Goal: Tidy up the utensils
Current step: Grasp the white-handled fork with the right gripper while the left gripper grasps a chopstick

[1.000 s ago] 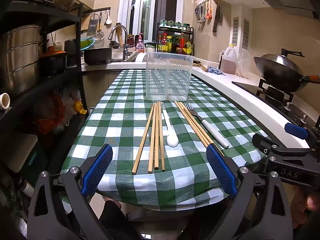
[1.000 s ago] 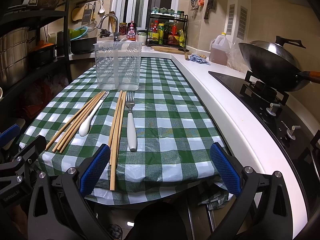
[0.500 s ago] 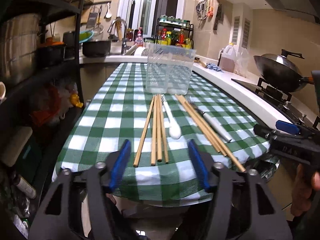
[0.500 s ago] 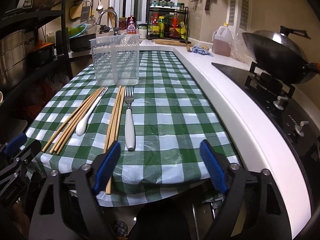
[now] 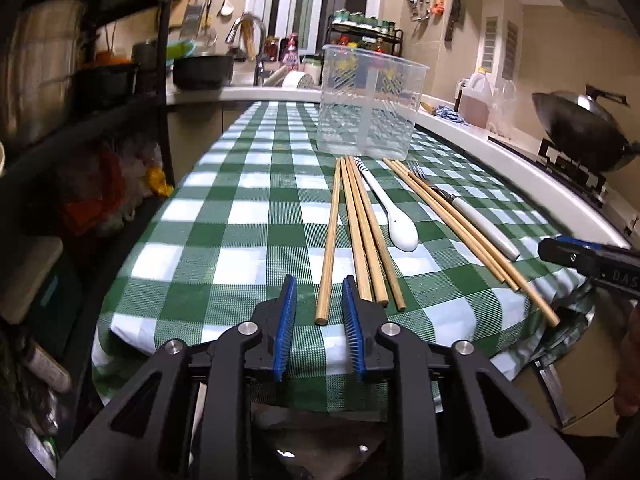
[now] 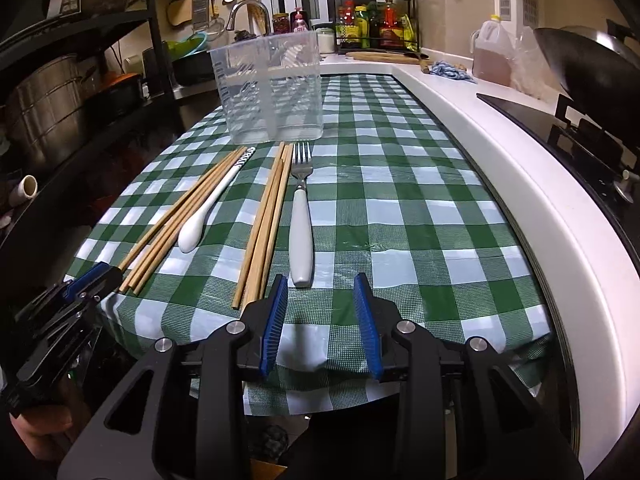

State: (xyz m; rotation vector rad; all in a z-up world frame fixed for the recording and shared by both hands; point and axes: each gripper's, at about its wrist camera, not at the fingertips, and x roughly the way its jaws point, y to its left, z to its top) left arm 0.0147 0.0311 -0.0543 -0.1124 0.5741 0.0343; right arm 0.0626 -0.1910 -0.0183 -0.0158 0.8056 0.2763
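On a green-and-white checked cloth point(image 5: 240, 220) lie a bundle of wooden chopsticks point(image 5: 360, 232), a white spoon point(image 5: 400, 228), a second chopstick bundle point(image 5: 460, 232) and a white-handled fork point(image 5: 480, 228). Behind them stands a clear plastic container point(image 5: 370, 104). My left gripper point(image 5: 319, 292) hovers at the table's near edge. Its jaws are closing, with the leftmost chopstick's near end between the tips, untouched. My right gripper point(image 6: 320, 284) is also closing, just short of the fork point(image 6: 301, 236) handle's end, with nothing gripped. The nearest chopsticks point(image 6: 264, 224) lie just left of its left pad.
A black shelf with steel pots point(image 5: 48, 80) stands to the left of the table. A white counter edge point(image 6: 520, 184) runs along the right, with a stove and a wok point(image 5: 580, 128) beyond. An oil jug point(image 5: 478, 100), a spice rack and a sink are at the back.
Both grippers' jaws have narrowed from wide apart. Both have sunk and come closer to the utensils' near ends. The utensils have not moved.
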